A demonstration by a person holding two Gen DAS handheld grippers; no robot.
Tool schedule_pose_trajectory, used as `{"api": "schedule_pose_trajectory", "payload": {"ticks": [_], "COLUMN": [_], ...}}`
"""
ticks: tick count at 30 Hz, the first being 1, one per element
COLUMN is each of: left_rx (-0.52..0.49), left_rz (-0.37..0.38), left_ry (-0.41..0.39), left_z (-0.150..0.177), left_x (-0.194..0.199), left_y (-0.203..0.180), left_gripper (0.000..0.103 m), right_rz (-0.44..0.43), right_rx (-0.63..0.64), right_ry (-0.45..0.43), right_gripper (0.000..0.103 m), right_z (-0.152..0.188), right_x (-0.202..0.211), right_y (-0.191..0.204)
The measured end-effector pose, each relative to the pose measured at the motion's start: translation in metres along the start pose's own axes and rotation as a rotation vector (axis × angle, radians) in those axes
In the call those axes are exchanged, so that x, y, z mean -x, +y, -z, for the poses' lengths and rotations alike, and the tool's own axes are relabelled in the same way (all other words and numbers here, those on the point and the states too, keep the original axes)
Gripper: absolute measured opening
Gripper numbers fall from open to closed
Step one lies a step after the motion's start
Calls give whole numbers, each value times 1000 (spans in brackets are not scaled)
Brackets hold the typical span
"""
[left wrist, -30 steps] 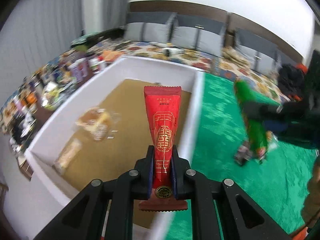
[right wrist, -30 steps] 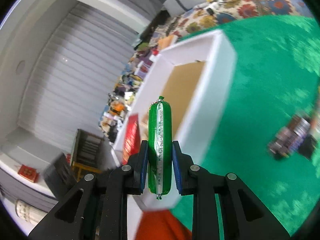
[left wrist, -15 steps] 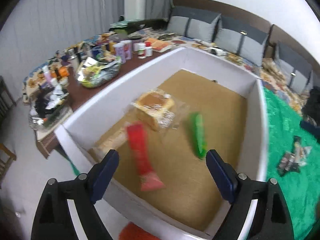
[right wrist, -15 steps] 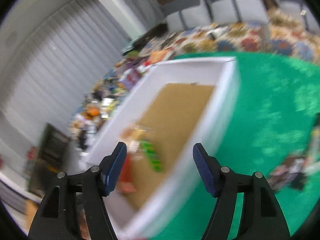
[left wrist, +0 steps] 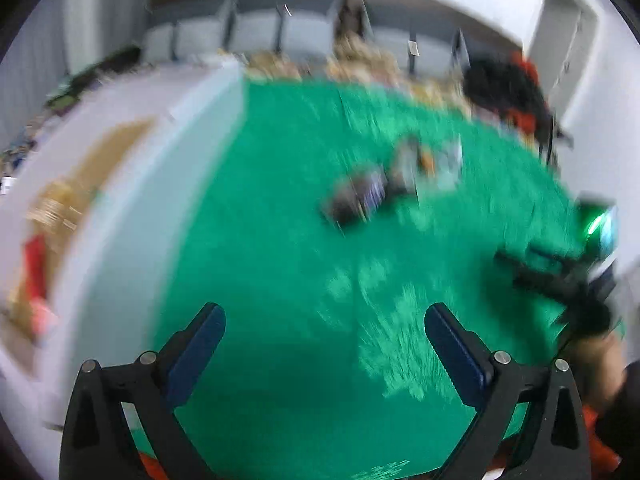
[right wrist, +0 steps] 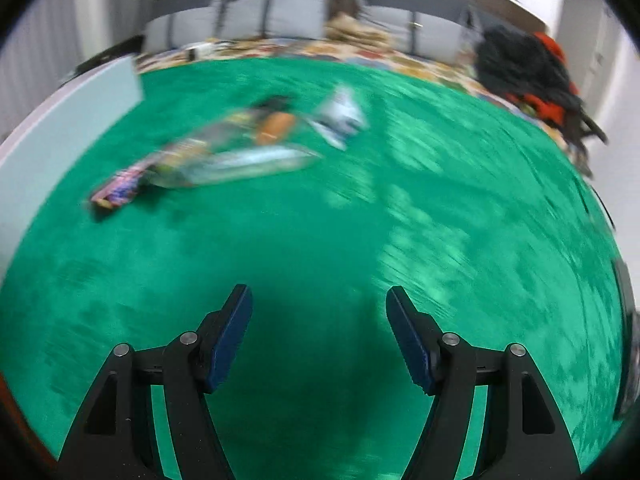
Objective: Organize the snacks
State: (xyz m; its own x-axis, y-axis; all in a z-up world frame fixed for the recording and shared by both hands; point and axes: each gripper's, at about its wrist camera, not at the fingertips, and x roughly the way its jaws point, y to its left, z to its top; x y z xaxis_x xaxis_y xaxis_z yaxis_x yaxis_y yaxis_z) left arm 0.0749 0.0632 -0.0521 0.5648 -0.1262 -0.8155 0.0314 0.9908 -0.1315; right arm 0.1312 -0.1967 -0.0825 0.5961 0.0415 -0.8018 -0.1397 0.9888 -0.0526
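Both views are blurred by motion. My left gripper (left wrist: 322, 310) hangs over the green cloth (left wrist: 280, 280), its jaws opening with nothing between them. My right gripper (right wrist: 318, 292) is open and empty above the same cloth. A small pile of snacks lies ahead: a dark multicoloured packet (right wrist: 120, 184), a long clear wrapper (right wrist: 248, 164), an orange piece (right wrist: 276, 128) and a white packet (right wrist: 340, 116). In the left wrist view the pile (left wrist: 360, 196) lies further off. The white box (left wrist: 132, 200) stands at the left, with a red packet (left wrist: 36, 264) inside.
A wrapped bread (left wrist: 60, 204) also lies in the box. The box corner (right wrist: 80, 120) shows at the left of the right wrist view. A black and orange heap (right wrist: 528, 72) sits at the back right. Grey cushions (right wrist: 288, 16) line the far wall.
Both grippers let go over the box: the red packet and the green sausage dropped in. Both then swung right and down over the green cloth, jaws spread.
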Motion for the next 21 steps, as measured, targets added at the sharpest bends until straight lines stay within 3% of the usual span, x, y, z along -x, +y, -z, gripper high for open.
{"api": "schedule_pose_trajectory", "payload": {"ticks": [4,12,14,21], "left_rx": [-53,-64,-88,-70], "left_rz": [-42,-88,-109,-94], "left_ry": [58,-8,-39,-32], "left_z": [3,-18,-19,-18], "left_x": [-47,-95,-98,-101], "left_y": [-22,-33,-33,-25], "left_gripper": [99,100,101,103], "right_rz": [9,17,18,32], "right_rx": [-44,-106,-109,-122], "right_ry": [5,-16,-15,-9], "right_gripper": [73,74,75,80], "right_z": [12,19,21,22], "right_x": [-4,-3,-2,-4], "right_y": [-20,-29,-28,-30]}}
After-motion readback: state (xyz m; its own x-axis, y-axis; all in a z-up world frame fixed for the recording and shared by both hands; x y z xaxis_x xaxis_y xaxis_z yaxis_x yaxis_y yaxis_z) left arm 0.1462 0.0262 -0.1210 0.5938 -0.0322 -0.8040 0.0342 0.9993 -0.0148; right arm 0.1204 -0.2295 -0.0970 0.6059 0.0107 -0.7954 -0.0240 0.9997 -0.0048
